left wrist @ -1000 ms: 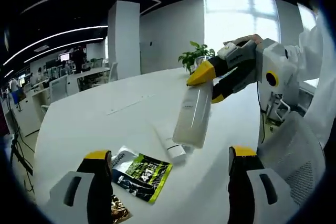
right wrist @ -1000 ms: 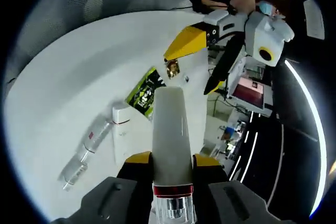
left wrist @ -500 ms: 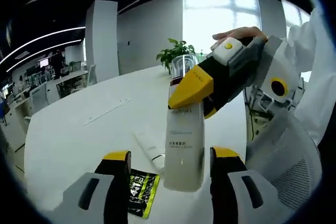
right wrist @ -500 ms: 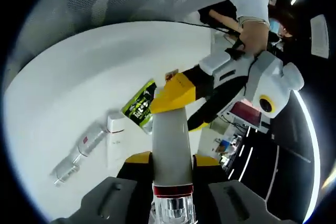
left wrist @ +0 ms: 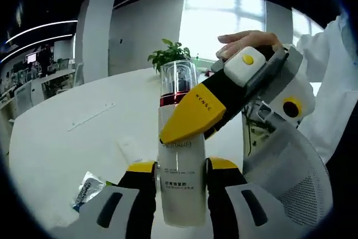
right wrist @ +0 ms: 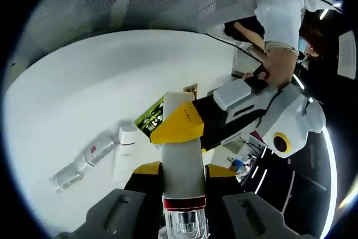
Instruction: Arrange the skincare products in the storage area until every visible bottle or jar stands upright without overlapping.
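A tall white bottle with a clear cap and a red band is held upright in the air over the white table. My right gripper reaches in from the right in the left gripper view, shut on the bottle just under the cap. My left gripper has both jaws pressed against the bottle's lower body. In the right gripper view the bottle runs away from my right gripper, and my left gripper clamps its far end. A white tube and a clear-capped bottle lie flat on the table.
A green sachet and a gold packet lie beyond the tube. Another sachet lies low on the left. A potted plant stands at the table's far edge. A white mesh chair is close on the right.
My left gripper's jaws have moved in from wide apart and shut on the bottle's lower body. The bottle has swung from tilted to upright, still held by my right gripper.
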The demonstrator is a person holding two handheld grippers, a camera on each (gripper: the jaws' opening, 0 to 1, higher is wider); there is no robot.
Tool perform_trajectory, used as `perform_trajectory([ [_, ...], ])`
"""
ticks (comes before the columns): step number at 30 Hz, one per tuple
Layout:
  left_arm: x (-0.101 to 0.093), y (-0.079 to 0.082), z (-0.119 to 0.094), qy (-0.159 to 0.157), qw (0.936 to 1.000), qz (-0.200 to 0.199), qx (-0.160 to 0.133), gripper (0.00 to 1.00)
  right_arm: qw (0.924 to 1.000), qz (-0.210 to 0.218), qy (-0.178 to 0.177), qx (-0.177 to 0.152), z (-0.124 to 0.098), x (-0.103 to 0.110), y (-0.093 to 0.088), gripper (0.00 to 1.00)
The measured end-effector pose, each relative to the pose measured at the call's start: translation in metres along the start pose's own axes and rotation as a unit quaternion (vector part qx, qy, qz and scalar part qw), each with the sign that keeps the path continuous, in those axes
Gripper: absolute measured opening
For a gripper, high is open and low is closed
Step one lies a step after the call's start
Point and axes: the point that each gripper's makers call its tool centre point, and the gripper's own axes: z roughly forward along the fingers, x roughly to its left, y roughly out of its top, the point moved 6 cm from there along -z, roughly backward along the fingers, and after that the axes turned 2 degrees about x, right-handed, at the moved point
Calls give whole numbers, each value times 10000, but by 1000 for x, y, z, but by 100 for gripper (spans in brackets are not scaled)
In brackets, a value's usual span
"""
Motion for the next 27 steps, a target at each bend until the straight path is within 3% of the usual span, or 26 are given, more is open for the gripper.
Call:
perform_trajectory([
  [3,-1,-1,1,-43,10000,-27,80,37,10000,-44,-40,-31,-1,-3,2,19],
  [5,-3,-3,1,-122,9998,-27,140,31,9999,-55,-61,-63,-1,-4,4,19],
  [10,-6,-8,3,-205,9995,-29,250,31,9999,-111,23,-127,2,0,7,19],
  [12,-4,-11,7,-286,9989,217,297,31,9997,-157,38,-159,3,1,8,19],
  [14,-5,-12,7,-343,9986,208,353,30,9996,-166,90,-193,4,3,10,19],
  [18,1,-18,17,-169,9991,227,329,29,9991,-379,129,-159,10,9,9,19],
  [21,4,-22,23,12,9999,136,97,29,9975,-682,118,-129,14,14,7,20],
  [27,-2,-34,35,215,9998,40,45,28,9971,-718,172,-197,17,30,13,21],
])
